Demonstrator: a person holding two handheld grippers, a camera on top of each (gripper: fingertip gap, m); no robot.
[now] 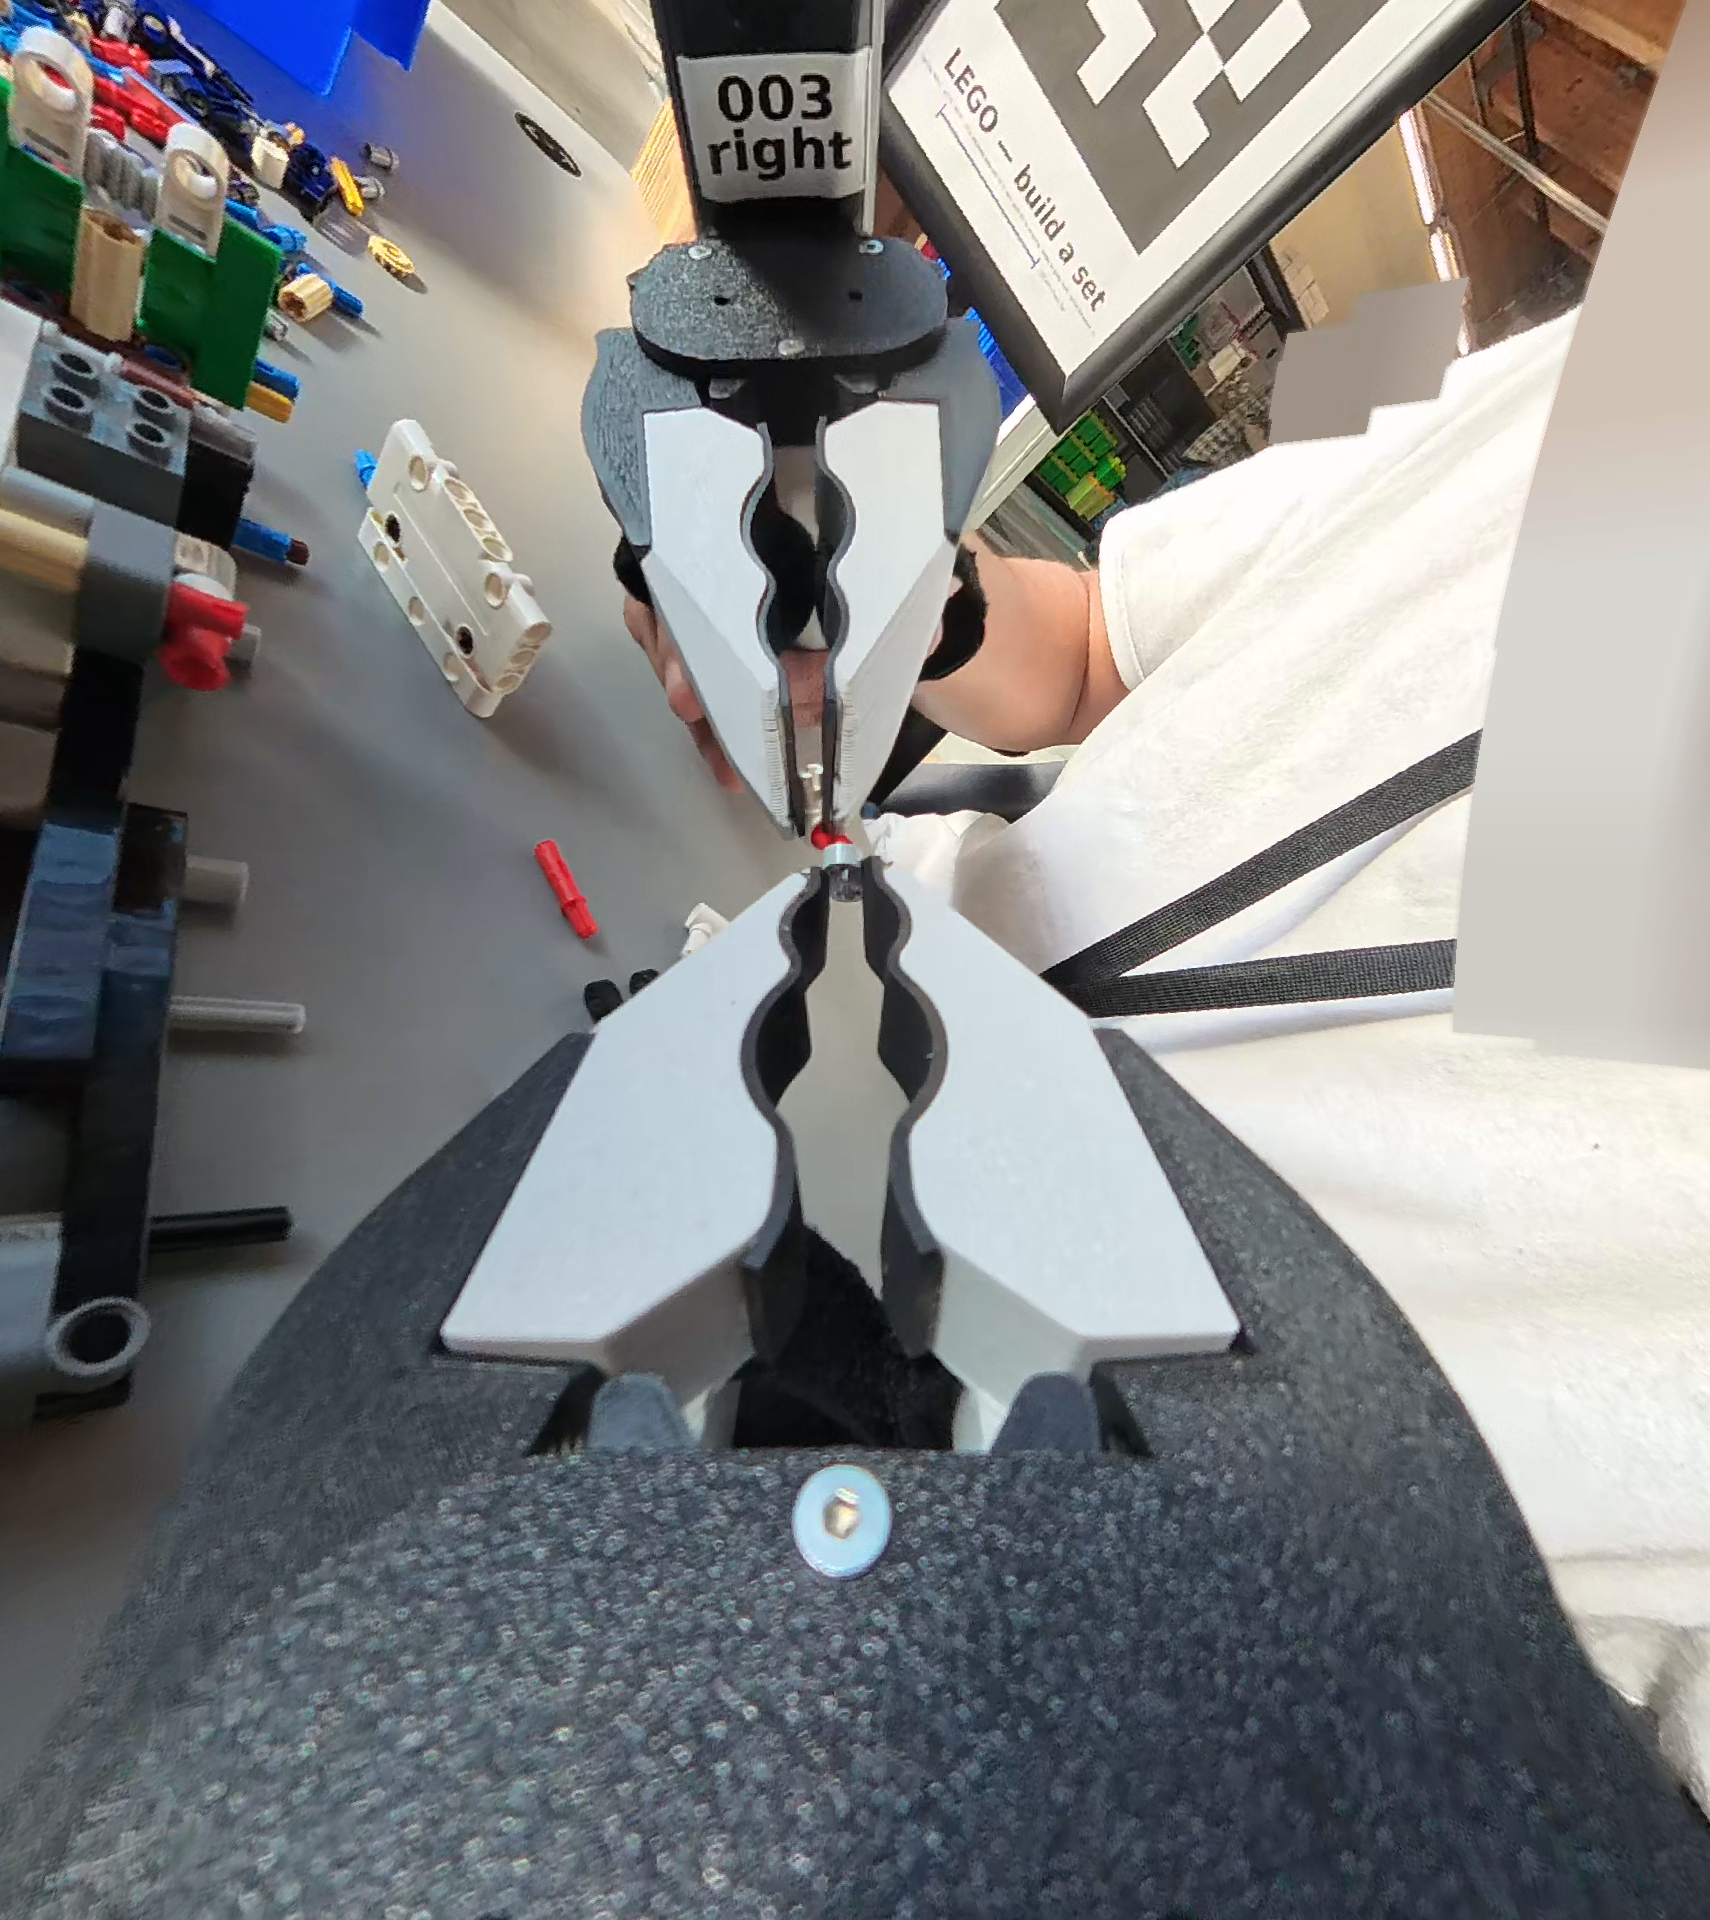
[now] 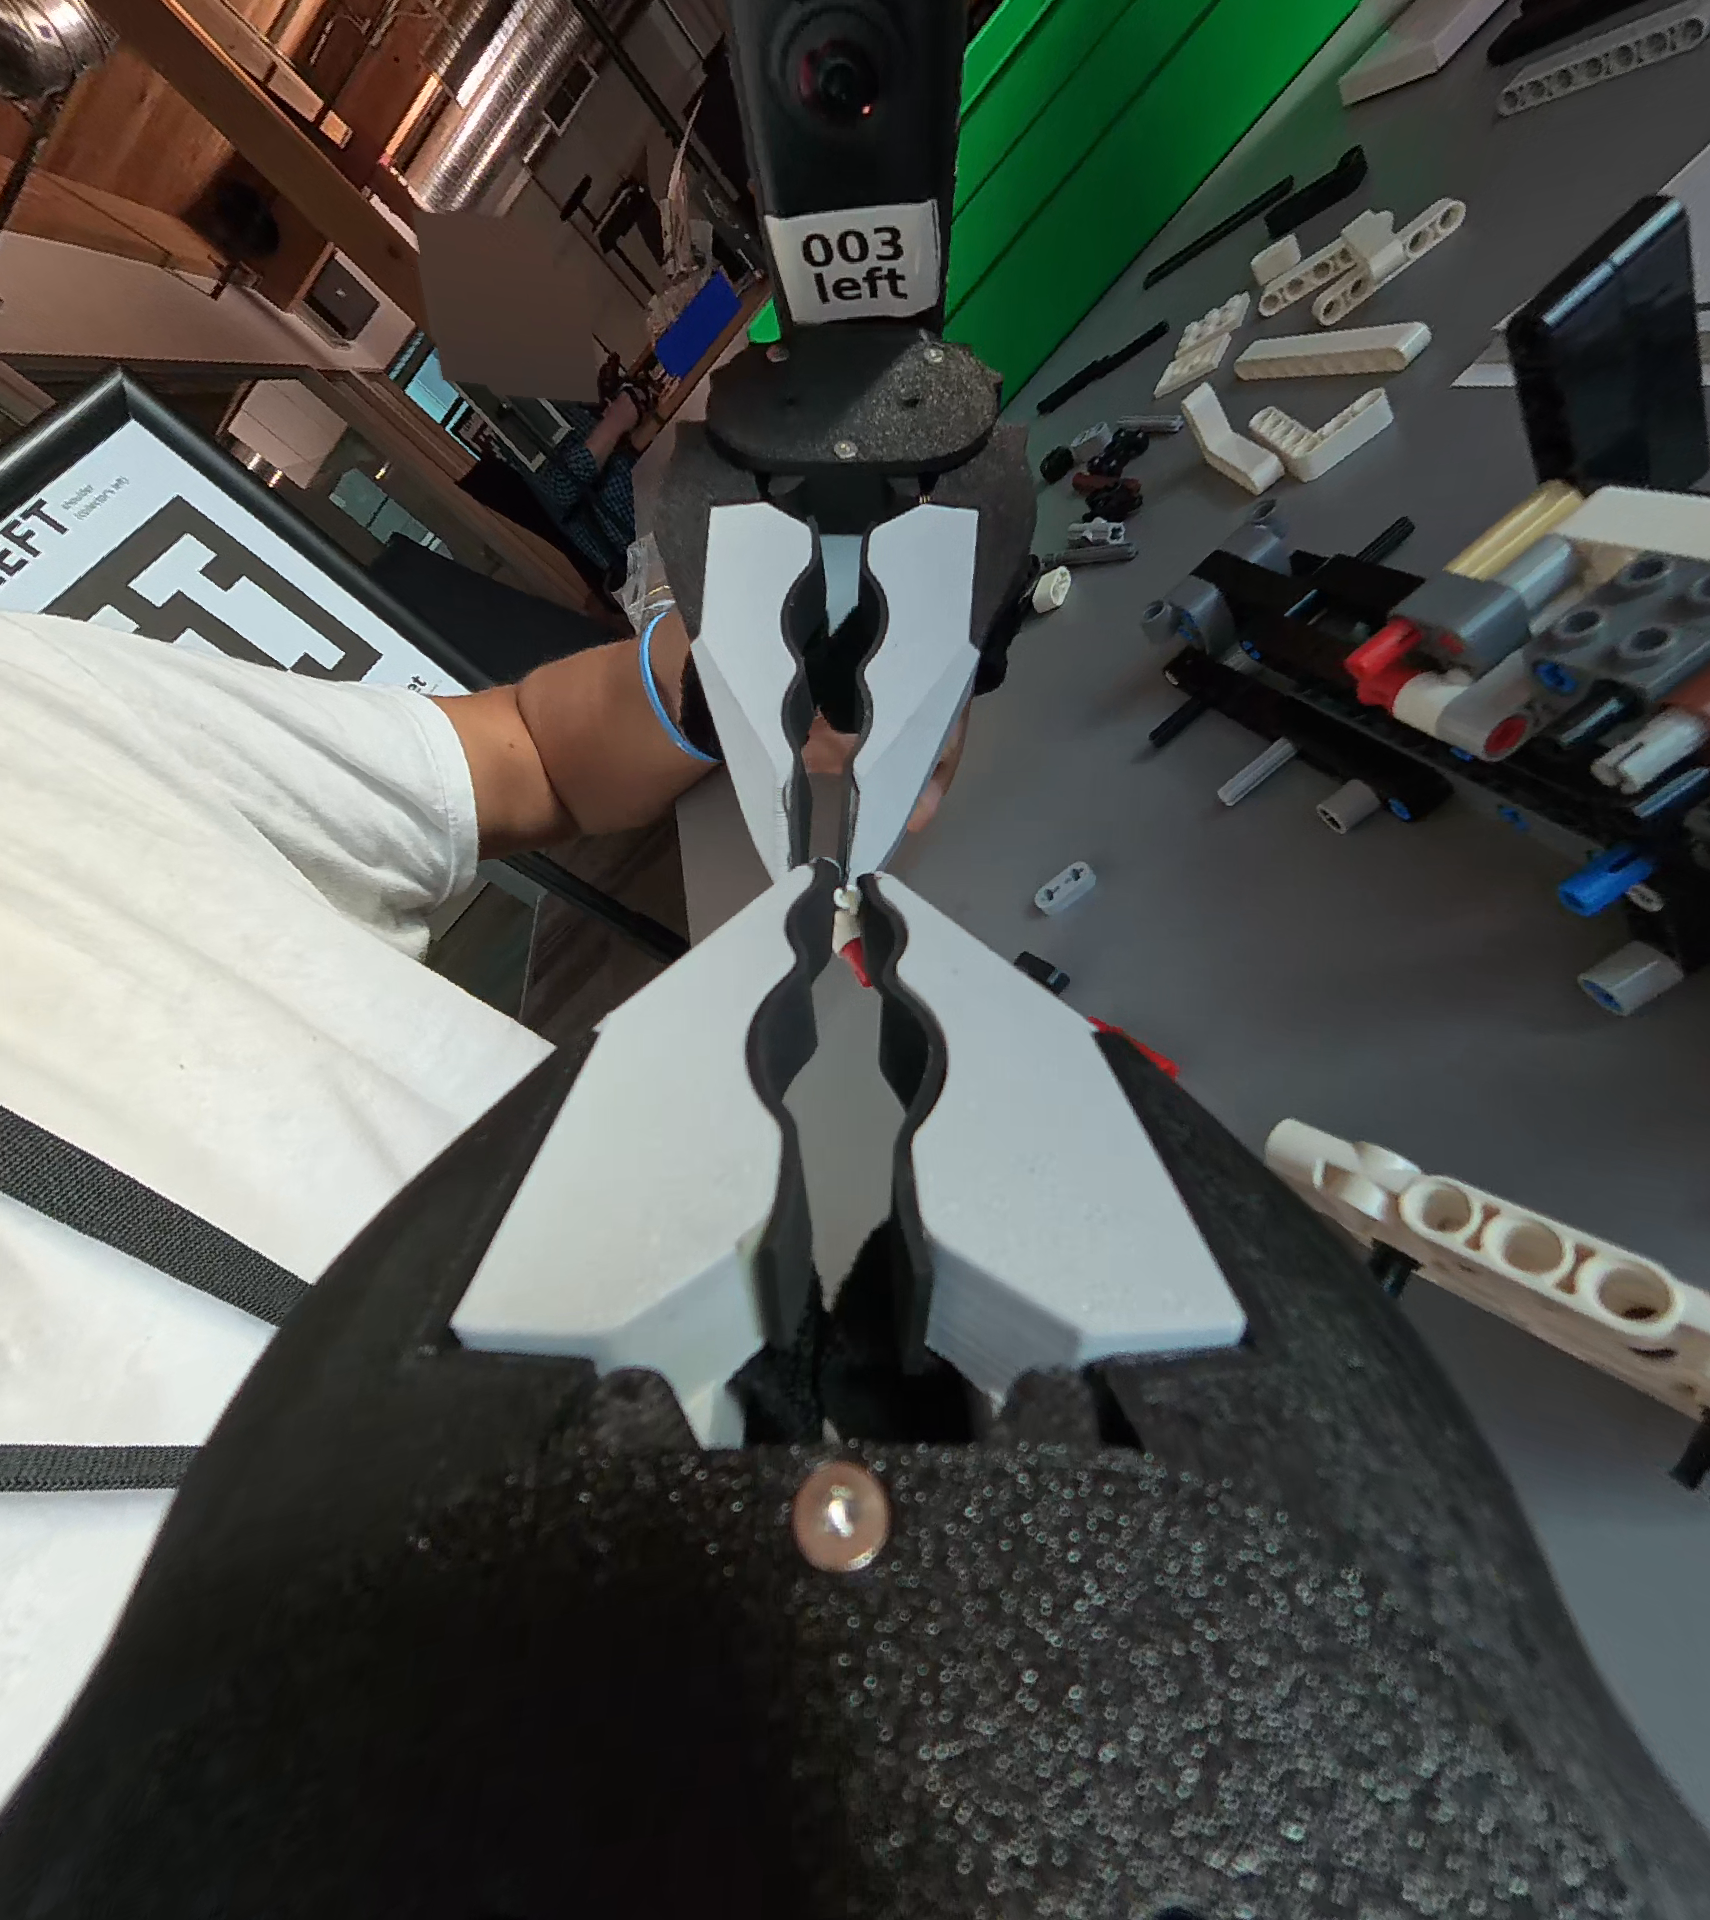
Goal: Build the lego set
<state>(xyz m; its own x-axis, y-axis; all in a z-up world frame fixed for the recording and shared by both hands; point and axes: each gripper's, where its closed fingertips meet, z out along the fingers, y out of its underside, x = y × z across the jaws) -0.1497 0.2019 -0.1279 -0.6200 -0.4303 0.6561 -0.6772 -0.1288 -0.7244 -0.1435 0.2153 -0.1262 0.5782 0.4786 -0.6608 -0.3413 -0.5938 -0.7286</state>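
My two grippers meet tip to tip above the grey table (image 1: pixel 394 810). In the left wrist view my left gripper (image 1: pixel 835 883) is shut on a small round grey bush (image 1: pixel 843 862), pinched at its fingertips. My right gripper (image 1: pixel 820 826) comes in from above and is shut on a small red and white pin (image 1: pixel 823 835), whose end touches the bush. In the right wrist view my right gripper (image 2: pixel 843 902) pinches the same pin (image 2: pixel 849 940), white towards the tips and red behind. The left gripper (image 2: pixel 835 860) faces it, tips touching.
A partly built brick model (image 1: pixel 51 623) stands at the left, also seen in the right wrist view (image 2: pixel 1557 675). A loose red pin (image 1: pixel 565 890), a white beam frame (image 1: pixel 456 566) and many small parts lie on the table. A person in a white shirt (image 1: pixel 1350 1039) is close behind. The tips of both grippers are at nearly the same place.
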